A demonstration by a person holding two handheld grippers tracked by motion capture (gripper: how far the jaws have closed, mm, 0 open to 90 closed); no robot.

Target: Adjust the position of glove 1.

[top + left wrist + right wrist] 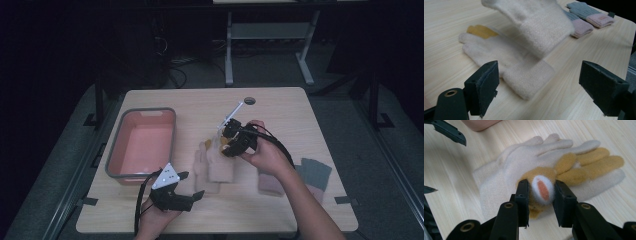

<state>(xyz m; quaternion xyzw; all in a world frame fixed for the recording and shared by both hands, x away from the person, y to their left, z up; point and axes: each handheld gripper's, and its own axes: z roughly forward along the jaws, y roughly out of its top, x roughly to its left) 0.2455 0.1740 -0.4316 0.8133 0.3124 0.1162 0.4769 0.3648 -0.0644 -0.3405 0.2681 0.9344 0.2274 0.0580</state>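
Observation:
My right gripper [229,142] [541,192] is shut on a cream and yellow glove [222,165] [541,22], pinching a yellow fold with a white and orange patch [542,187]. The glove hangs lifted over the middle of the table, its cuff blurred in the left gripper view. A second cream glove [204,170] [509,60] lies flat on the table beneath and beside it, with a yellow part [480,31] by its fingers. My left gripper [191,185] [539,85] stands open near the table's front edge, with nothing pressed between its pads, pointing at the lying glove's cuff.
A pink bin with a grey rim [142,112] stands at the left of the table. A pair of grey and pink knitted gloves [315,172] [589,12] lies at the right, another pink cuff [270,182] [579,25] closer in. A grommet hole [249,100] marks the far edge.

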